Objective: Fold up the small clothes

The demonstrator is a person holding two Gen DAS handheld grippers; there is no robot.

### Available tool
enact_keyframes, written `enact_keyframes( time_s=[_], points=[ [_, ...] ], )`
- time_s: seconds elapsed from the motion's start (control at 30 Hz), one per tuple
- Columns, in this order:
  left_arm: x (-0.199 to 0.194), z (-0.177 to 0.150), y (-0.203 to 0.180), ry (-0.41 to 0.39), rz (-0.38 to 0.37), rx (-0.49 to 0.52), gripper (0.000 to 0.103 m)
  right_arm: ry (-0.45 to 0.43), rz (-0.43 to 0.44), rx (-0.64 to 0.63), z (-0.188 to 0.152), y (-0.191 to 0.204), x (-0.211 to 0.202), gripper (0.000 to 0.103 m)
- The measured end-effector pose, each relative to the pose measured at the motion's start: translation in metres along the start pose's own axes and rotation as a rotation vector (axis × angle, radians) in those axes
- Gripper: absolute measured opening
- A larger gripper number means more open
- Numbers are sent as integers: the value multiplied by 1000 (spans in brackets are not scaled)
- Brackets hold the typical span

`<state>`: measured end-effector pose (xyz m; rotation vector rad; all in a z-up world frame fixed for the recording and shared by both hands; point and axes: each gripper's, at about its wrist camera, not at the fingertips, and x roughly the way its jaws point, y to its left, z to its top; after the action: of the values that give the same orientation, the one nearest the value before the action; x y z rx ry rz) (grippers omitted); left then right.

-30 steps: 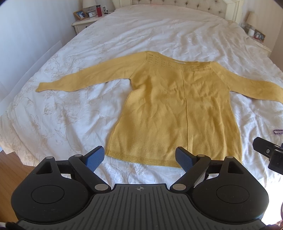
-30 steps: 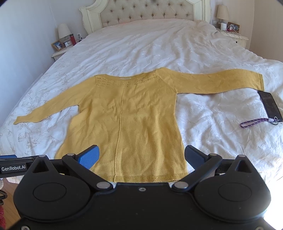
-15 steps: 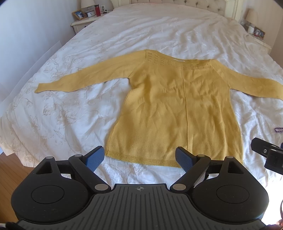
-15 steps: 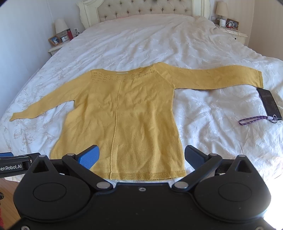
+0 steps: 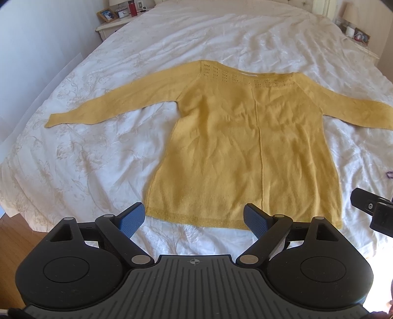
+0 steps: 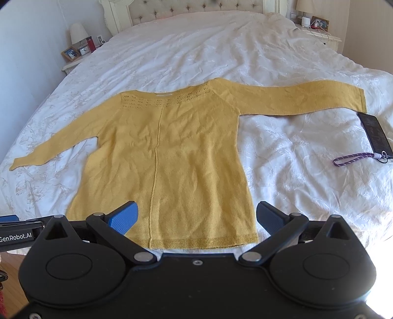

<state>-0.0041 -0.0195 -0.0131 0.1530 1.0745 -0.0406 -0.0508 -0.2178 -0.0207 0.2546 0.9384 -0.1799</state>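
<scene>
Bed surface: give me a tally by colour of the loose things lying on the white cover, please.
Yellow: 1, the mustard-yellow knit long-sleeved sweater, spread flat with both sleeves out.
Black: 1, the flat black rectangular phone past the sweater's right cuff.
Purple: 1, the purple braided wrist strap at the phone's near end.
Total: 3

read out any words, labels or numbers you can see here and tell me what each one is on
"GenRobot.AI", first letter partly cut off at the picture's edge: white print on the left gripper's black body, seen in the right wrist view.
Clock on the nightstand: too small to read.
Picture frame: no legible text.
Phone on the bed: screen dark, nothing readable.
Yellow sweater: no label visible.
</scene>
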Motion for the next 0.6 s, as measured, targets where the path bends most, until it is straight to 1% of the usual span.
enact_keyframes(
  time_s=[0.2, 0.37, 0.6],
  points=[
    [11, 8, 0, 27, 6, 0, 88, 35, -3, 5, 6, -1, 15, 102],
    [29, 18, 0, 69, 12, 1, 88, 64, -6, 8, 15, -1, 29, 102],
    [57, 43, -1, 111, 13, 20, 88, 118, -12, 9, 32, 3, 63, 102]
  ],
)
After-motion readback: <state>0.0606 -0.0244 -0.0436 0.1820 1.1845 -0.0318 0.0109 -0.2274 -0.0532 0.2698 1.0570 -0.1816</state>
